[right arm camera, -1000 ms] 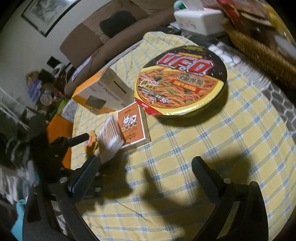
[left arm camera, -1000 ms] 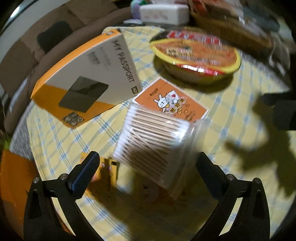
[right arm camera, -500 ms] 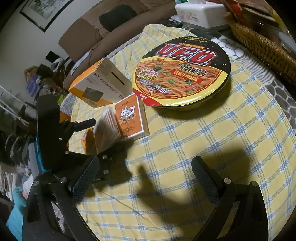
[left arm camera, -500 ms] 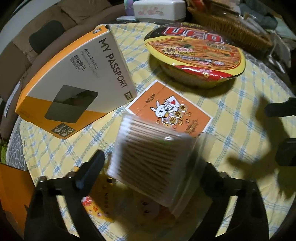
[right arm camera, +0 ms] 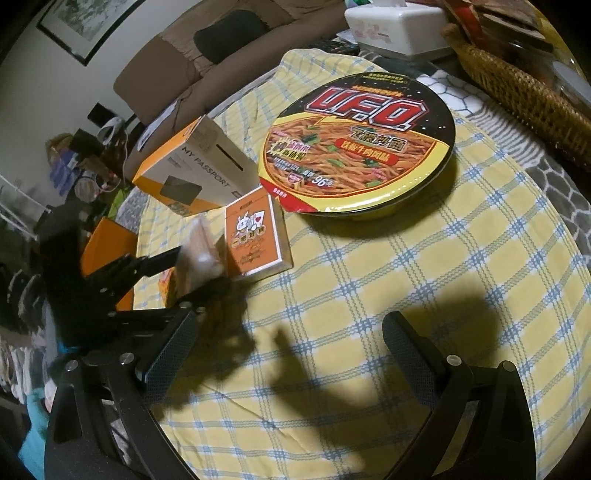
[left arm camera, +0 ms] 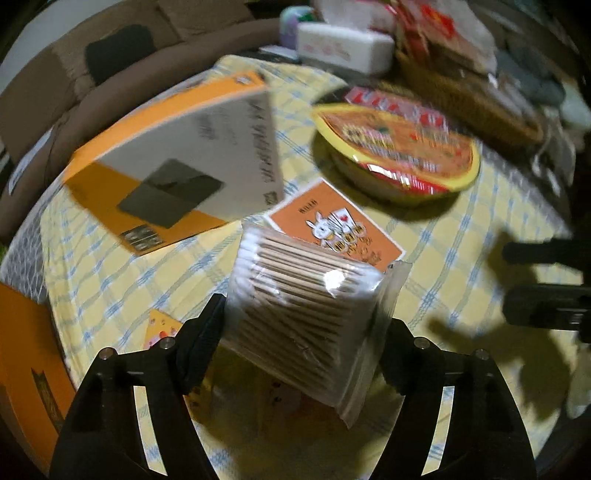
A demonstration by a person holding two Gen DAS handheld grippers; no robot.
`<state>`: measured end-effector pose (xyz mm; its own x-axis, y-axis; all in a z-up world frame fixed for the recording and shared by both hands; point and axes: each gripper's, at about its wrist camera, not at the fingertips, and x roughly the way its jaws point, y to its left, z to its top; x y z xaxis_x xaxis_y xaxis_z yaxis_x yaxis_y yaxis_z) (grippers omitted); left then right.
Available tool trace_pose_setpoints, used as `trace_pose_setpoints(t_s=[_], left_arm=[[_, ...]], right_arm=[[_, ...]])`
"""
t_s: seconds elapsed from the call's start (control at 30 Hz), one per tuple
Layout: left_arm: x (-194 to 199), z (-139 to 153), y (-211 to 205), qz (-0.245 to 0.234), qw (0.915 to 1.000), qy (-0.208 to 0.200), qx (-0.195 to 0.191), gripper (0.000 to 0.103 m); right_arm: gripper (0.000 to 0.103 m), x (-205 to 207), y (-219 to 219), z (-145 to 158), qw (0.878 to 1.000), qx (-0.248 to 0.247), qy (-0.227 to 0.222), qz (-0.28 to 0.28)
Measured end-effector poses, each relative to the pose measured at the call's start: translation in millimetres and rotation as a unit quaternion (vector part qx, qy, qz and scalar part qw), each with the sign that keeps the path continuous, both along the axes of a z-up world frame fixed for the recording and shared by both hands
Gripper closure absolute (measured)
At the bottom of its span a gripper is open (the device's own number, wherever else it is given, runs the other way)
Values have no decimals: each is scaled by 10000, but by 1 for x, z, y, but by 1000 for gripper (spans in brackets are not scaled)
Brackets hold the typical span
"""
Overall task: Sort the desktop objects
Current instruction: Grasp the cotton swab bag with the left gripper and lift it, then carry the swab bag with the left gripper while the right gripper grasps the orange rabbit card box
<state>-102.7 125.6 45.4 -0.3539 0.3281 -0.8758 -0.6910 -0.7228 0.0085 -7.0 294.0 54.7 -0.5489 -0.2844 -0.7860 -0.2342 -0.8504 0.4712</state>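
Observation:
My left gripper [left arm camera: 299, 332] is shut on a clear pack of cotton swabs [left arm camera: 306, 306] and holds it tilted above the yellow checked tablecloth [left arm camera: 461, 258]. The pack also shows blurred in the right wrist view [right arm camera: 197, 254], beside the orange playing-card box [right arm camera: 256, 236]. That card box [left arm camera: 340, 221] lies just beyond the pack. A white and orange My Passport box [left arm camera: 192, 166] lies to the left, a U.F.O. noodle bowl [right arm camera: 362, 155] behind. My right gripper [right arm camera: 291, 354] is open and empty above the cloth.
A small orange packet [left arm camera: 160, 328] lies on the cloth under my left finger. A wicker basket [right arm camera: 517, 85] and a white tissue box [right arm camera: 399, 22] stand at the back. An orange box [left arm camera: 26, 362] sits off the table's left edge. A brown sofa [right arm camera: 207, 48] is behind.
My left gripper has closed on the cotton swab pack and lifted it off the cloth. The right gripper has barely moved.

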Motion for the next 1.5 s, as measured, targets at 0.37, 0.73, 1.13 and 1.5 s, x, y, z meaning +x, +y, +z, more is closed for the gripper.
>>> trace_pose_setpoints(t_s=[0.37, 0.73, 1.13, 1.5], left_arm=[[30, 73, -63, 597, 9946, 29, 850, 32], [82, 109, -146, 728, 9894, 125, 1254, 31], [80, 111, -216, 1092, 9801, 69, 1658, 31], [70, 108, -233, 1297, 9735, 49, 1884, 31]], right_arm=[[2, -8, -14, 0, 9984, 545, 1, 119], [6, -58, -67, -14, 9799, 1869, -7, 693], [10, -98, -85, -37, 9659, 2454, -215, 800], [37, -104, -101, -38, 9569, 2725, 9, 1006]])
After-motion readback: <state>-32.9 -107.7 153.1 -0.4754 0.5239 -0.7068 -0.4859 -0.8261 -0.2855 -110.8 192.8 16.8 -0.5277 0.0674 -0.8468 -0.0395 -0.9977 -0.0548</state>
